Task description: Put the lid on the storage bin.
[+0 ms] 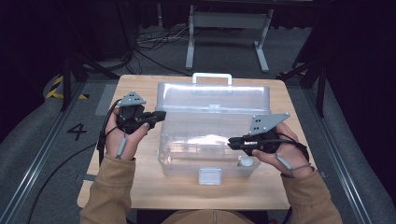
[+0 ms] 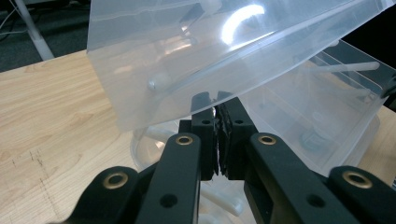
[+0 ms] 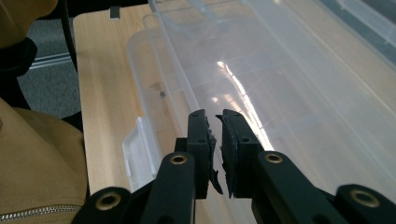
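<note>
a big see-through plastic box [image 1: 212,140] with a white handle sits in the middle of the light wooden table [image 1: 140,186], its clear lid [image 1: 215,98] lifted and tilted. the left gripper [image 1: 161,115] has its jaws squeezed on the lid's edge, and the right gripper [image 1: 232,142] has its jaws almost together at the box's right side, but i cannot tell if they pinch anything. the left gripper view shows a small round thing [image 2: 312,140] down inside the box, and the high view shows the white clasp [image 1: 209,176] at the front.

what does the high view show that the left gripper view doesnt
High view alone: the box's white handle, its front latch, both sleeved forearms, the floor with the number 4, and the right claw at the lid.
Left gripper view alone: the left claw close up, jaws shut on the lid's edge.
Both: the clear plastic box, its raised lid, the wooden table.
</note>
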`<action>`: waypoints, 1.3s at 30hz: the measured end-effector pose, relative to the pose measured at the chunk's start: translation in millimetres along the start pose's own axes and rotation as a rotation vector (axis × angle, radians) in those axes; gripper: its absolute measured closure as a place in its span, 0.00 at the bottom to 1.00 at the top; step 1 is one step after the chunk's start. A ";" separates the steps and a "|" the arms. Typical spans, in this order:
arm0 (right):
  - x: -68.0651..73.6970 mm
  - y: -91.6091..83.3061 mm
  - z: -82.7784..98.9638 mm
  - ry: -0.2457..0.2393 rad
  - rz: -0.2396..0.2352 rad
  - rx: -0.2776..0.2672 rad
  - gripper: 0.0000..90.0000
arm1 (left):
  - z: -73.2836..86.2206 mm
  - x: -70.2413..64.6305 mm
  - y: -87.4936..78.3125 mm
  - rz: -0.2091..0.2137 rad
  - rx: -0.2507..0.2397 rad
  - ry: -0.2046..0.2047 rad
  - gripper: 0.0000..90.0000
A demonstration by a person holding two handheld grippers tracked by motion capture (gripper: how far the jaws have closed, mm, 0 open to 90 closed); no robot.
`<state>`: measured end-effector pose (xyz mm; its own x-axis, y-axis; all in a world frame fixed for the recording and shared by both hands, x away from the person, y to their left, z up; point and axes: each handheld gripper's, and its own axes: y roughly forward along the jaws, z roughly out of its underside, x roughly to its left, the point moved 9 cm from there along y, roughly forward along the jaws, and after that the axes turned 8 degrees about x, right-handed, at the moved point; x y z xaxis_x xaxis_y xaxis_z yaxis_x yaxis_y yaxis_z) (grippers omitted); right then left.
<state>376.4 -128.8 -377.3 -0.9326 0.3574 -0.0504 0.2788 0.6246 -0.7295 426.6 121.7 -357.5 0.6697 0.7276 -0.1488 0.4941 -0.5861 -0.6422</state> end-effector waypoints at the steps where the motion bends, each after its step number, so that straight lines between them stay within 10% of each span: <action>1: -0.8 -3.7 0.5 0.009 0.004 -0.012 0.94 | 0.3 -0.3 0.0 0.001 0.002 0.002 0.95; 20: -40.6 -47.9 32.9 0.318 0.040 -0.085 1.00 | 11.3 -8.6 -3.7 0.043 0.091 -0.001 0.96; 39: -51.3 -53.9 49.9 0.431 0.048 -0.040 1.00 | 26.4 -15.2 -5.2 0.076 0.206 0.004 0.97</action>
<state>397.8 -215.5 -369.4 -0.7401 0.6382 0.2119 0.3357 0.6236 -0.7060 399.2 123.1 -371.8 0.7033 0.6823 -0.1998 0.3185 -0.5536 -0.7695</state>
